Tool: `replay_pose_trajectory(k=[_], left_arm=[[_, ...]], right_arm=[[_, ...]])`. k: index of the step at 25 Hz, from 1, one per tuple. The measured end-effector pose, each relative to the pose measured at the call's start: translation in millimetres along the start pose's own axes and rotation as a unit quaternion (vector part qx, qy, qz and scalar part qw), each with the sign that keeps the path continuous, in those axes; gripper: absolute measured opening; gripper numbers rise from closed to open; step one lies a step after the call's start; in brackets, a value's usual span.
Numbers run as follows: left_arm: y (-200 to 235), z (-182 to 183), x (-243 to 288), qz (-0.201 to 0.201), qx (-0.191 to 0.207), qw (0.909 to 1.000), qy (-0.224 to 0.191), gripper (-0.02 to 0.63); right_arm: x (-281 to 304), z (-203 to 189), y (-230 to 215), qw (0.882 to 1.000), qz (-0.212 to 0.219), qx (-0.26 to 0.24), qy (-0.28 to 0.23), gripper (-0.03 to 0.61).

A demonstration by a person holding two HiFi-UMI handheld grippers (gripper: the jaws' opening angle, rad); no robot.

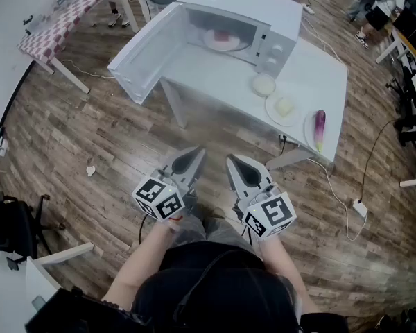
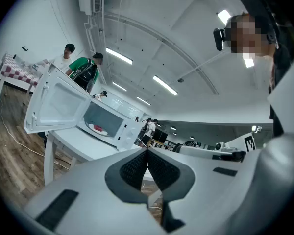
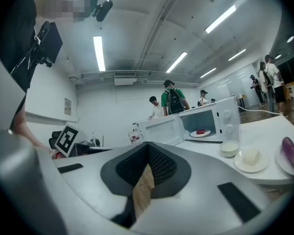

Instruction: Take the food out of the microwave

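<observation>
1. The food (image 1: 224,39), a red piece, lies on a white plate (image 1: 209,44) inside the microwave (image 1: 263,9). The door (image 1: 149,54) stands swung wide to the left in the head view, so the cavity is open to reach.
2. The microwave sits at the far end of a white table (image 1: 326,68). On the bare top just beside its control side are a small bowl (image 1: 263,85), a dish with a pale lump (image 1: 283,108) and a purple eggplant (image 1: 319,127).
3. Both grippers are held low, close to the person's body and well apart from the table, pointing toward it.
   - The left gripper (image 1: 196,152) has its jaws pressed together with nothing between them.
   - The right gripper (image 1: 233,161) has its jaws meeting at the tips, also empty. Only floor shows through the slit behind them.
4. The reach appears not yet begun. The jaws would need to open before any grip on the plate.
5. What could go wrong, as I judge it:
   - Pinching the flat plate by one edge could tilt it and let the food slide off.
   - The bulky gripper heads could knock the cavity frame or the open door.
   - A right-side approach could sweep the bowl or dish off the table.
   - The cable (image 1: 336,186) on the floor near the table leg could catch a foot as the person steps in.
</observation>
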State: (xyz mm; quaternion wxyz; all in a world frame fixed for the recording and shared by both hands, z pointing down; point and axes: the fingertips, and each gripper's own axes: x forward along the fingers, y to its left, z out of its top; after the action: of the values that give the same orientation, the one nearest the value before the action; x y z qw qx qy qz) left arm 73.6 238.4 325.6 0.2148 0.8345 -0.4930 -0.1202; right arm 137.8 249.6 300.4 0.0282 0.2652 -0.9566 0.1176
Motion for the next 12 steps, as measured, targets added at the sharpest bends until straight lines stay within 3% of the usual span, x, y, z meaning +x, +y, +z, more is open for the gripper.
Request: replay_pose_trajectory(k=[5, 12], left_arm=[[0, -3, -1, 0.023, 0.028, 0.9993, -0.009, 0.011], [8, -1, -10, 0.074, 0.054, 0.9954, -0.027, 0.011]], right_arm=[[-6, -4, -11, 0.999, -0.032, -0.030, 0.006, 0.018], [-16, -12, -24, 0.998, -0.065, -0.011, 0.009, 0.018]])
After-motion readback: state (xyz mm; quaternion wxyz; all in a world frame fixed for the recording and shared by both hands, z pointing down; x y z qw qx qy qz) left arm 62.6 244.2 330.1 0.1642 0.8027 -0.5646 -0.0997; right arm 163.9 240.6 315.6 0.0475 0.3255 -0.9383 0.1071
